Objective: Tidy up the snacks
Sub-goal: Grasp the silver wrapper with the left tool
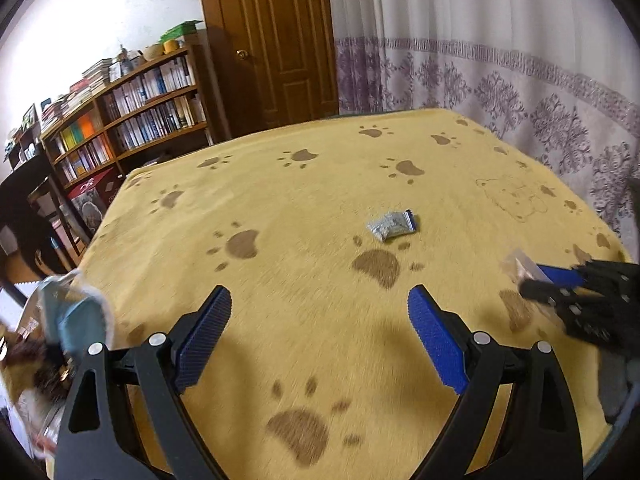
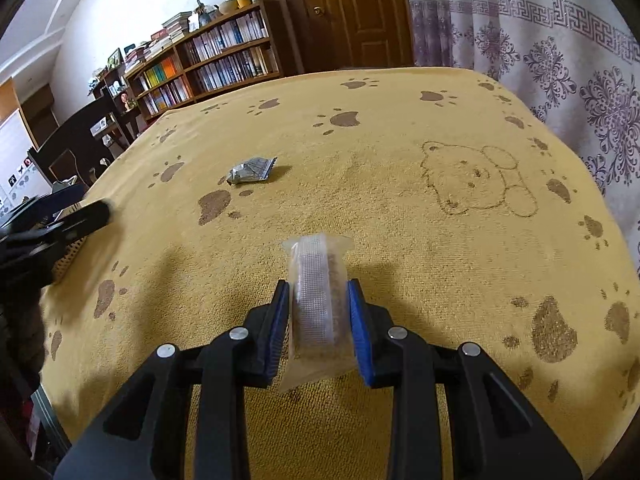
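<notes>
A small silver snack packet with a blue edge (image 1: 393, 227) (image 2: 251, 171) lies alone near the middle of the yellow paw-print cloth (image 1: 304, 216) (image 2: 384, 184). My right gripper (image 2: 319, 286) is shut on a clear plastic snack pack (image 2: 318, 304) with brown contents, held just above the cloth. In the left wrist view that gripper (image 1: 536, 276) comes in from the right edge, blurred, with the clear pack (image 1: 520, 266) at its tip. My left gripper (image 1: 320, 300) stands open over the near cloth with nothing between its fingers. The right wrist view shows it at the left edge (image 2: 80, 216).
At the table's left edge a light blue container (image 1: 76, 316) with mixed items shows, blurred. A bookshelf (image 1: 132, 108) and dark chair stand beyond the left side. A wooden door (image 1: 276, 36) and a patterned curtain (image 1: 520, 80) lie behind the far and right edges.
</notes>
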Demonstrator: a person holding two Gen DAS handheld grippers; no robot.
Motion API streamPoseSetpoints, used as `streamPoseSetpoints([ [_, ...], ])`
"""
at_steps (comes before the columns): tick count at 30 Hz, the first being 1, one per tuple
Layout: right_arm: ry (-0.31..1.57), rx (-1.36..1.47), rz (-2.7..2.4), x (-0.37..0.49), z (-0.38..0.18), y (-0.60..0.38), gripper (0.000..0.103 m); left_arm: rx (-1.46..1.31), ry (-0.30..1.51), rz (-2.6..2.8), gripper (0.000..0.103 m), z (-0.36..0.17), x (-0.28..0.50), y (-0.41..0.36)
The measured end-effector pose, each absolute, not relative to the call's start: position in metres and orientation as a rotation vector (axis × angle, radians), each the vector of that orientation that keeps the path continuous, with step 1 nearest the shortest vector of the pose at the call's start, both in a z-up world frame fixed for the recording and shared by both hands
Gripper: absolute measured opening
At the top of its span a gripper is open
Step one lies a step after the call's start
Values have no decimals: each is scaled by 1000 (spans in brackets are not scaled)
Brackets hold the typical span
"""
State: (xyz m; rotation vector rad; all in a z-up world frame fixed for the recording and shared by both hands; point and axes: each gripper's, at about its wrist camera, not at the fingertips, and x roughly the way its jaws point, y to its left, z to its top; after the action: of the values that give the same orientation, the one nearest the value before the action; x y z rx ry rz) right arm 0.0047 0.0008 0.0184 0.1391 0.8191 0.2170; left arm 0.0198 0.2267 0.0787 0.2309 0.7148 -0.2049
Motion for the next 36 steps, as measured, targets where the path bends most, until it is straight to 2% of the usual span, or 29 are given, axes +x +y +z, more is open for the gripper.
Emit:
streamPoseSetpoints([
  [10, 839, 171, 244, 8, 13, 0, 30, 298, 799, -198, 91, 38, 95, 186],
  [20, 845, 189, 264, 10, 11, -1, 30, 311, 808, -240, 77, 29, 123, 164],
  [25, 844, 185, 265, 10, 10, 0, 31, 314, 811, -263, 76, 29, 131, 157],
  [30, 841, 179, 263, 9, 10, 1, 31, 320, 809, -310, 60, 29, 134, 151],
  [35, 839, 177, 263, 8, 10, 1, 31, 324, 805, -364, 28, 28, 131, 142],
  [36, 839, 178, 263, 8, 10, 1, 31, 321, 805, -365, 27, 28, 130, 141],
])
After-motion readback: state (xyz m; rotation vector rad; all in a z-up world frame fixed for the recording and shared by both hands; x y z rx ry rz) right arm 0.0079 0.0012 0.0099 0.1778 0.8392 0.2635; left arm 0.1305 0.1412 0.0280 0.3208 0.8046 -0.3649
